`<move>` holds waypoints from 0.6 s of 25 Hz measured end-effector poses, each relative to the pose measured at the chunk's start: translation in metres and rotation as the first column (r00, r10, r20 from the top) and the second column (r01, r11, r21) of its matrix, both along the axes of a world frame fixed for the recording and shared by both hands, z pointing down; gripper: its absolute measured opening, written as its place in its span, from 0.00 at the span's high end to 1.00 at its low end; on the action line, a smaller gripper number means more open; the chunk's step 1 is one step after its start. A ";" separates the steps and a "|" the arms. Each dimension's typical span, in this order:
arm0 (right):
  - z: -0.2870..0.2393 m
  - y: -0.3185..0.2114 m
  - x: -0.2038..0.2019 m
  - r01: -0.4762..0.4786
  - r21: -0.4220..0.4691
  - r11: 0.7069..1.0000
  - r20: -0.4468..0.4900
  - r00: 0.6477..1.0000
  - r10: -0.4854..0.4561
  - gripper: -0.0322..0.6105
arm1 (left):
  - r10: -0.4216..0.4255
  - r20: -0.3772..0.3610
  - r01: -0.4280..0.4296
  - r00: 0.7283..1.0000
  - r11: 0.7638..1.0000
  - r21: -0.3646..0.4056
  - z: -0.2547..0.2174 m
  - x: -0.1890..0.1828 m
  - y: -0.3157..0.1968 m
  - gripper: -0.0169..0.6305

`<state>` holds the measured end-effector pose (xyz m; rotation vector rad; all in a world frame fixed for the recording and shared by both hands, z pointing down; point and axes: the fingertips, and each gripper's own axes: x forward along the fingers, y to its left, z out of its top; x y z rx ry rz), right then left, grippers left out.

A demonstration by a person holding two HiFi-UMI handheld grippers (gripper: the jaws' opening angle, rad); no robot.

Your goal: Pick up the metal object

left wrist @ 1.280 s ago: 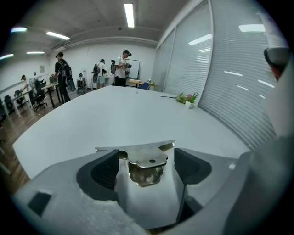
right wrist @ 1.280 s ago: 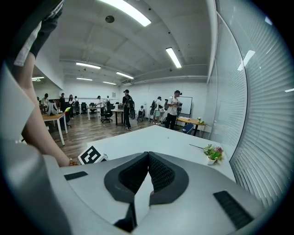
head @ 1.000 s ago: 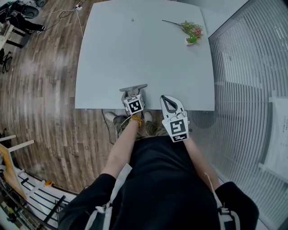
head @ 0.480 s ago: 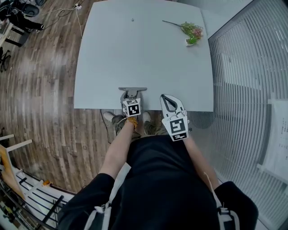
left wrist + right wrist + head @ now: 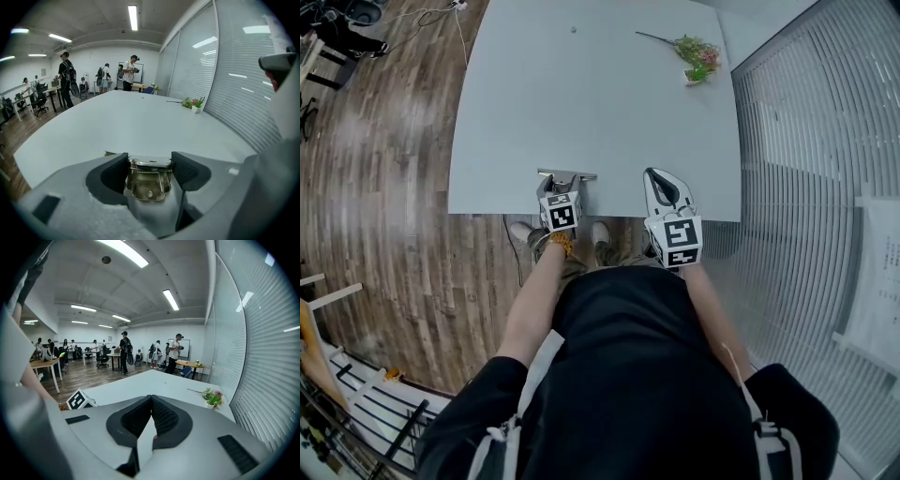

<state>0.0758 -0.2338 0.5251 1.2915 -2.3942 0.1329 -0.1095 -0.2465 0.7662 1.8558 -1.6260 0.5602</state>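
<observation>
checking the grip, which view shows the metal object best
The left gripper view: the metal object sits close up between the left tongs, which have just closed on it. The head view shows only a thin strip; the right gripper view misses it.

Pale table (image 5: 581, 103), flower sprig (image 5: 697, 52) far corner

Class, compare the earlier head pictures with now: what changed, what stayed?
The left gripper has just been closing its jaws onto the metal object, levelling it from a tilt. The right gripper, shut, empty, edged forward. The flower sprig stayed put.
</observation>
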 end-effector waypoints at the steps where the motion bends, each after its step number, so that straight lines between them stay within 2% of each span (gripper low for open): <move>1: -0.002 -0.003 0.003 -0.012 0.002 1.000 0.006 1.000 0.012 0.95 | -0.005 -0.003 0.005 1.000 1.000 0.017 -0.003 -0.003 -0.003 0.51; 8: -0.002 -0.010 0.005 -0.013 0.011 1.000 0.001 1.000 0.013 0.95 | -0.042 -0.069 0.047 0.997 0.996 0.072 -0.029 -0.006 -0.006 0.51; 15: -0.002 -0.013 -0.005 0.014 0.014 1.000 0.004 1.000 -0.014 0.95 | -0.026 -0.098 0.041 0.995 0.986 0.159 -0.071 -0.003 -0.016 0.51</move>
